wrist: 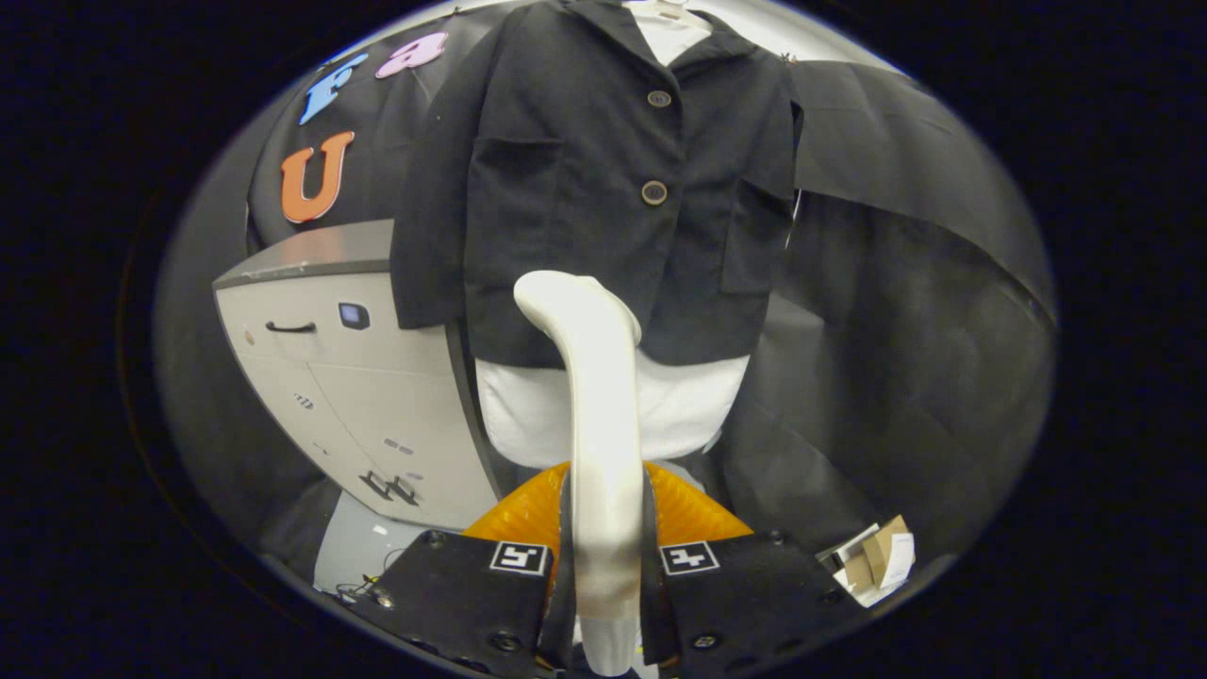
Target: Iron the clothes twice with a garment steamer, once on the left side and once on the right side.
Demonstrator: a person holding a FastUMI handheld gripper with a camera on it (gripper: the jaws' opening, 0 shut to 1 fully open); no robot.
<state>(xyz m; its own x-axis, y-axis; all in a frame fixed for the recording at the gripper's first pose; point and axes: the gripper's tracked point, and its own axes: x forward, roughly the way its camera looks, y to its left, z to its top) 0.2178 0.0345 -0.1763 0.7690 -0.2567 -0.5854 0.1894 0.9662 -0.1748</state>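
Note:
A dark jacket with two buttons hangs upright over a white shirt, straight ahead of me. A white garment steamer stands up between my fingers, its curved head resting near the jacket's lower hem, about at the middle. My gripper is shut on the steamer's handle, both fingers pressing its sides. The head's face is turned away, so whether it touches the cloth is unclear.
A grey cabinet with a handle and small panel stands to the left of the jacket. Black cloth drapes the wall to the right. Some cardboard scraps lie low on the right. An orange part sits behind my fingers.

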